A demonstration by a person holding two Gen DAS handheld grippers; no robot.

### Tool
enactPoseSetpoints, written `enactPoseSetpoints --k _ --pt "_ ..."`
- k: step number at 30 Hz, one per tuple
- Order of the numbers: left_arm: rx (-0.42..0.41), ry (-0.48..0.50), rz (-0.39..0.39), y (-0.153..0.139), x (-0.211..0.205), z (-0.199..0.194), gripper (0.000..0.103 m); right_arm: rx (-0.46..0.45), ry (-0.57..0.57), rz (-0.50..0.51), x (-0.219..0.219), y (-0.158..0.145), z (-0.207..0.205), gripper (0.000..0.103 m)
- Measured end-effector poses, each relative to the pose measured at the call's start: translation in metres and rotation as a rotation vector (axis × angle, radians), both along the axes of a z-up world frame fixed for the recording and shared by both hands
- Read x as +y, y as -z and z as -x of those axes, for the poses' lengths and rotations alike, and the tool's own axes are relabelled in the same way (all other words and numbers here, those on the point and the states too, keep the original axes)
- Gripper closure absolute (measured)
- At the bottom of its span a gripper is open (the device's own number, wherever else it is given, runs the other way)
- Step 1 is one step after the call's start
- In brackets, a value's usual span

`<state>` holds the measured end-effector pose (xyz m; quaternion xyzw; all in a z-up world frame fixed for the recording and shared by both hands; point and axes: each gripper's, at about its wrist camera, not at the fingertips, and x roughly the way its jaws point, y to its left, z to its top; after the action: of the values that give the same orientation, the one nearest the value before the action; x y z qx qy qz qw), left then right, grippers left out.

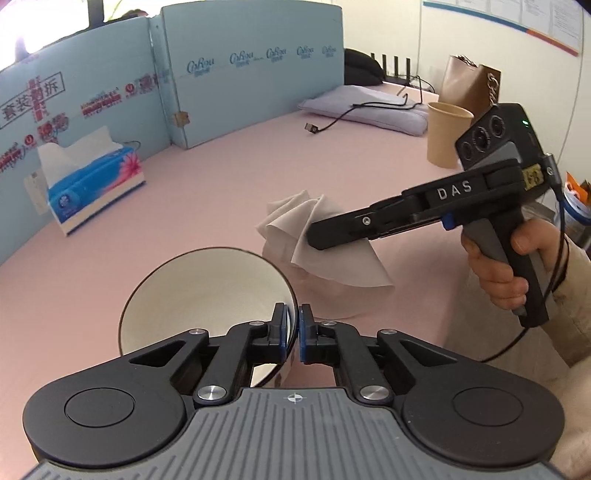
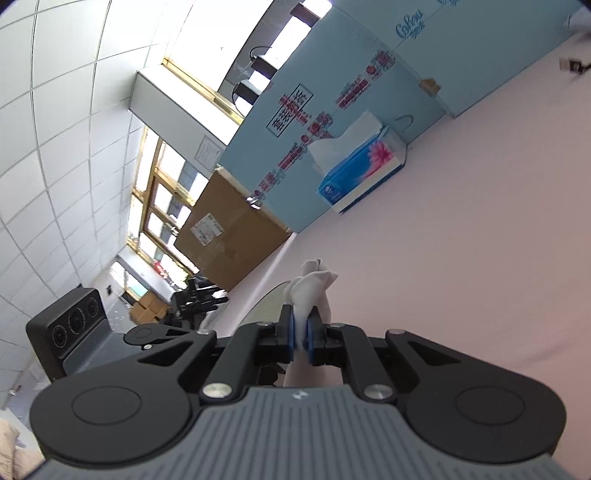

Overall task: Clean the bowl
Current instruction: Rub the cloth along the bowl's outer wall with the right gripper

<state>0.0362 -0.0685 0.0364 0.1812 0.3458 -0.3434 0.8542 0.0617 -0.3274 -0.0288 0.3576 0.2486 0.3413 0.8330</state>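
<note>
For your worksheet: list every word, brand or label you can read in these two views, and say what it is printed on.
"DAS": on the right gripper body.
"CoRou": repeated along the blue board.
"套装" and "拆": left blue panel; the red text there is blurred.
Tissue box, wall posters and cardboard box label: unreadable.

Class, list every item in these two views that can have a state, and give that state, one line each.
Bowl: tilted, rim clamped by the left claw.
Tissue: crumpled, pinched in the right claw, outside the bowl.
Tissue box: open, a sheet sticking up.
Paper cup: upright.
USB cable: plug end loose on the table.
</note>
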Motion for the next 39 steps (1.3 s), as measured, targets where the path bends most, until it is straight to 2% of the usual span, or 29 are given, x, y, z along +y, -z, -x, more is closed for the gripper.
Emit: enactPoseSetpoints --k 6,12,24,39 --pt "0.0 0.017 -0.001 0.001 0.004 0.005 0.094 0.03 -0.019 -0.105 0.004 0.006 -0.001 0.093" --pt "-0.004 0.024 -0.001 0.002 0.005 0.008 0.093 0.097 -0.001 -0.144 0.008 0.015 -0.008 0.093" --pt "-0.009 0.038 0.002 0.002 0.006 0.008 0.093 0.136 -0.007 -0.192 0.009 0.019 -0.022 0.093" --pt "0.001 0.055 0.002 0.006 0.005 0.003 0.093 0.146 -0.045 -0.169 0.017 0.017 -0.055 0.092"
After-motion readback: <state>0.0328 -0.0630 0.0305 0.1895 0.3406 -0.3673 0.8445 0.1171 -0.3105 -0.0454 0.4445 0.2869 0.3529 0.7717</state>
